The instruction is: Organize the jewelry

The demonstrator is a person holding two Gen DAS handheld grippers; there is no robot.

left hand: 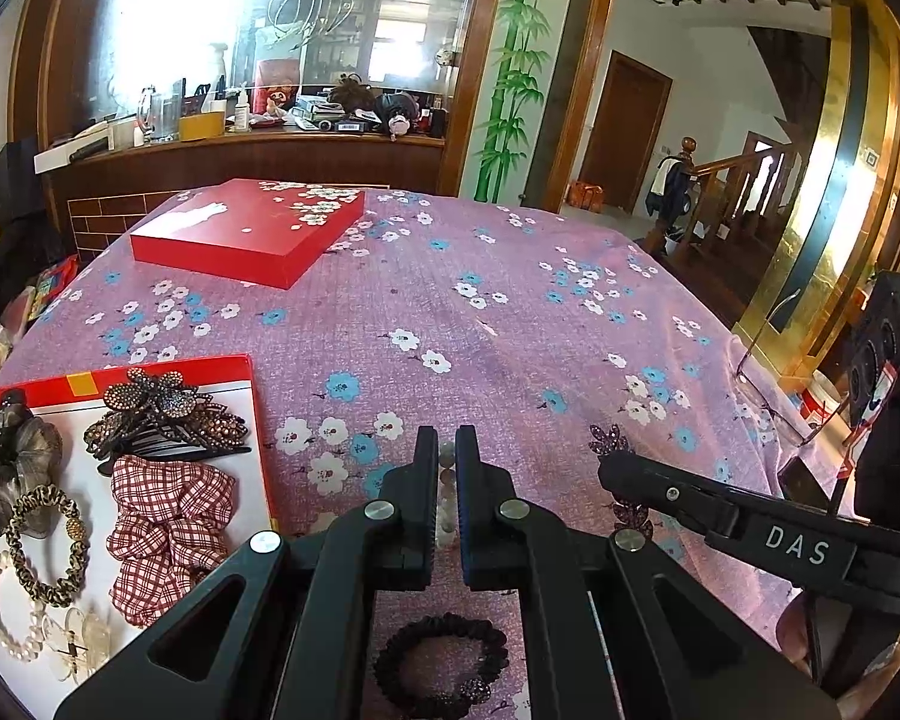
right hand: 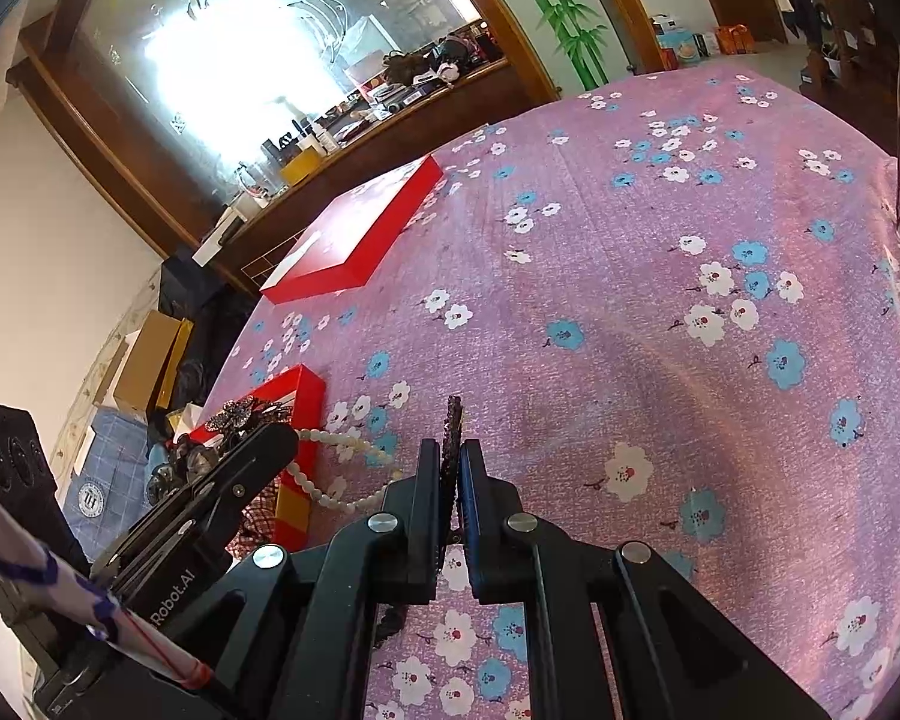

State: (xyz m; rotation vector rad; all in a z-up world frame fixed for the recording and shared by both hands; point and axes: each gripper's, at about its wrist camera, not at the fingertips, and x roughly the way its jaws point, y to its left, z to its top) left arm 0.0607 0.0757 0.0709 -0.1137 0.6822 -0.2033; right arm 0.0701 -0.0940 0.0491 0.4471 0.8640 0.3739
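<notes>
- Black scrunchie (left hand: 441,663) lies on the cloth right beneath the left gripper (left hand: 447,468), loose and not yet put away; a low sweep of the tongs could drag it along.
- Left gripper's tongs are clamped on a pale bead strand (left hand: 447,495), of which only a few beads show between the pads. In the right wrist view the strand (right hand: 330,459) trails in a loop toward the red tray (right hand: 306,396), so it could snag on the tray's edge, or slip bead by bead out of a narrow pinch.
- Right gripper (right hand: 450,468) has its tongs shut on a dark sparkly flower clip (right hand: 452,429), held edge-on with its tip poking past the fingers. Such a thin grip could let the clip twist or drop.
- Both grippers work near each other; a careless swing might knock them together and shake either piece free.
- Red tray (left hand: 168,369) to the left is already crowded with a plaid scrunchie (left hand: 168,531), a rhinestone butterfly clip (left hand: 162,411) and a pearl bracelet (left hand: 6,612); adding more risks tangling.
- Eyeglasses (left hand: 774,372) sit at the table's right edge, easily nudged off.
</notes>
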